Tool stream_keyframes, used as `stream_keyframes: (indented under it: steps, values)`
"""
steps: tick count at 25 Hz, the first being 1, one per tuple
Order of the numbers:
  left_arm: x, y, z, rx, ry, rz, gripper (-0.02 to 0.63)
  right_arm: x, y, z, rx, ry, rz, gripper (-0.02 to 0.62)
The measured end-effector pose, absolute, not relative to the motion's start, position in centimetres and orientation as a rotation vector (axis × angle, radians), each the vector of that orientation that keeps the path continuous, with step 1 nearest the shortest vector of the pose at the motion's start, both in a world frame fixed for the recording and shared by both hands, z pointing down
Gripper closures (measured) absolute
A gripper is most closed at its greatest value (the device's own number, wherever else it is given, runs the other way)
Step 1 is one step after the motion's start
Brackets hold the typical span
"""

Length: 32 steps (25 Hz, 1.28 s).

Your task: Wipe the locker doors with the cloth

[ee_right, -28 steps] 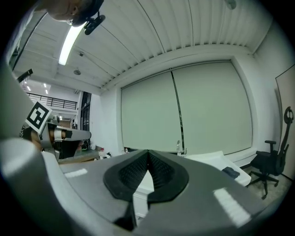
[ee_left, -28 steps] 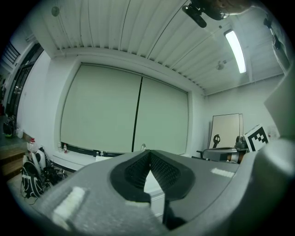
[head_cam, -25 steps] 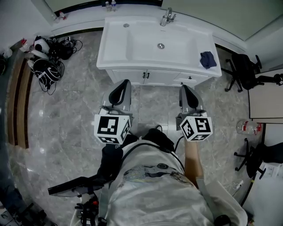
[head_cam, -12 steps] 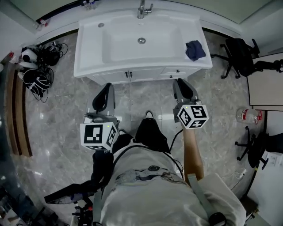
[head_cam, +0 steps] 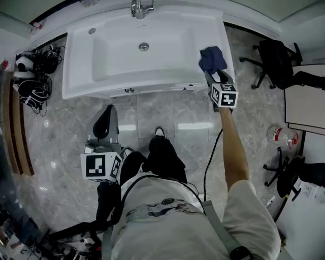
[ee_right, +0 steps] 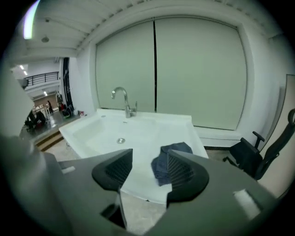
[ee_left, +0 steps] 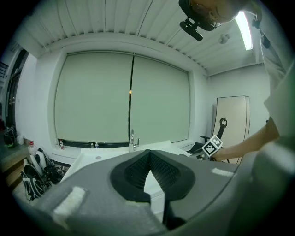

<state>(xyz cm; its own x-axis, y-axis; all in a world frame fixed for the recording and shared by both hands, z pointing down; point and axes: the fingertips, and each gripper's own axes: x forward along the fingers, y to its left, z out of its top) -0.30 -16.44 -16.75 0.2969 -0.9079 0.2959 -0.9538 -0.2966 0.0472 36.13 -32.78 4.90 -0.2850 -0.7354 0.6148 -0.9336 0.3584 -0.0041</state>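
Your white rectangular ceramic washbasin is dead ahead, with the chrome tap at the middle of its back edge. The crumpled dark blue cloth lies by the right edge, near the front right corner. A black office chair stands right of the basin, and a clear plastic bottle is on the floor nearer you. A heap of black cables and gear is on the floor to the left.

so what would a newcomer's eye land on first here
The big white sink fills the top of the head view, with a dark blue cloth bunched on its right edge. The right gripper reaches toward it; its jaws have just been opening, with nothing between them yet.
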Motion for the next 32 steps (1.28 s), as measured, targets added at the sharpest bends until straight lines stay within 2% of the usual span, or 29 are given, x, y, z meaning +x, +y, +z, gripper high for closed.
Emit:
stream_keyframes:
  steps: [2, 7, 11, 15, 18, 20, 27, 32]
  values:
    - [-0.3, -16.9, -16.1, 2.313, -1.732, 0.358, 0.604, 38.4, -36.4, 7.6, 1.406, -2.025, 0.499, 0.360]
    - [-1.1, -17.4, -14.4, 2.240, -1.785, 0.445, 0.604, 42.1, -43.0, 11.3, 1.401, -1.866, 0.522, 0.359]
    - [-2.1, -17.1, -13.4, 2.196, -1.815, 0.477, 0.604, 43.3, -44.3, 14.8, 1.347, -1.774, 0.607, 0.341]
    - [-3.5, -16.5, -12.6, 2.160, -1.834, 0.494, 0.604, 43.8, -44.0, 17.6, 1.349, -1.710, 0.697, 0.348]
    - [-4.4, -15.7, -11.8, 2.145, -1.829, 0.504, 0.604, 43.1, -43.6, 17.7, 1.402, -1.731, 0.726, 0.479]
    - [-4.8, -15.2, -11.8, 2.143, -1.830, 0.495, 0.604, 42.6, -43.1, 17.3, 1.433, -1.725, 0.718, 0.526]
    - [-7.0, -14.3, -13.0, 2.146, -1.880, 0.399, 0.604, 36.1, -40.9, 8.9, 1.471, -1.953, 0.559, 0.535]
    - [-11.7, -11.2, -14.6, 2.137, -1.926, 0.319, 0.604, 23.6, -32.7, -1.5, 1.524, -2.279, 0.511, 0.535]
